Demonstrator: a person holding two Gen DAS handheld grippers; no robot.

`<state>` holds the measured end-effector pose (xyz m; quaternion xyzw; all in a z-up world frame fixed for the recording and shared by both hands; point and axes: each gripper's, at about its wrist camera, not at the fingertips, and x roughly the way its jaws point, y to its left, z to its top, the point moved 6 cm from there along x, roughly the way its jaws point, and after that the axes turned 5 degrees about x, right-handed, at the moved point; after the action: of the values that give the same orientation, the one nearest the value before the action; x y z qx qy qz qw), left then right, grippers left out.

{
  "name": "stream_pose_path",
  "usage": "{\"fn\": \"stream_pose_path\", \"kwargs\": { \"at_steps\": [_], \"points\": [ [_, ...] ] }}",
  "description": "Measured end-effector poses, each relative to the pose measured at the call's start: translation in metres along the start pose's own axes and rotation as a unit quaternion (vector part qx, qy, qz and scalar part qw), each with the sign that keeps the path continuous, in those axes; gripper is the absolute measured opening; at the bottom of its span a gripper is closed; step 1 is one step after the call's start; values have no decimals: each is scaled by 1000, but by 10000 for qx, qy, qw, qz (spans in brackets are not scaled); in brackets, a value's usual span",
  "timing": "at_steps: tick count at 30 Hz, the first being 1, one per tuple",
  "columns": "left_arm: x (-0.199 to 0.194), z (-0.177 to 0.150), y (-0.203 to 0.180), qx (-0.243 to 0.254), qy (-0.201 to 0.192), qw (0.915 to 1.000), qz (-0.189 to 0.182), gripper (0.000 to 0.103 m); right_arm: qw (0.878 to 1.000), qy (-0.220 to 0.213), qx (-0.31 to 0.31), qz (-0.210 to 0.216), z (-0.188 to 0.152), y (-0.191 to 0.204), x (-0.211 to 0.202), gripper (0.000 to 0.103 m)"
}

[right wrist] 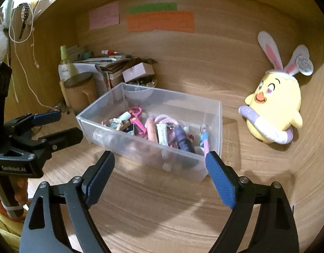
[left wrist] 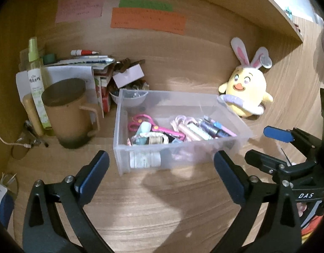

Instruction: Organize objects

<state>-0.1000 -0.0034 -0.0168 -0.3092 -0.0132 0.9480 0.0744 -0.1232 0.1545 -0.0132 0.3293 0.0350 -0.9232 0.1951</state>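
The left gripper [left wrist: 160,164] has its fingers spread wide and holds nothing. It hangs just in front of the clear plastic box [left wrist: 140,162]. The right gripper [right wrist: 159,168] is spread wide too, with nothing in it, near the front of the box. The box sits on the wooden desk [left wrist: 162,210]. Inside it lie pink scissors [left wrist: 140,122], pens and little tubes. A yellow bunny toy [left wrist: 246,90] sits to the right of the box. A brown mug [left wrist: 67,113] with a lid stands to its left.
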Motion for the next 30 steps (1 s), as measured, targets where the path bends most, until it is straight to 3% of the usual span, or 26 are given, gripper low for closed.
{"fn": "stream_pose_path", "kwargs": {
  "at_steps": [30],
  "points": [
    [-3,-5,-4,69,1,10000,32,101,9999,60,127,42,-8,1,3,87]
  ]
}}
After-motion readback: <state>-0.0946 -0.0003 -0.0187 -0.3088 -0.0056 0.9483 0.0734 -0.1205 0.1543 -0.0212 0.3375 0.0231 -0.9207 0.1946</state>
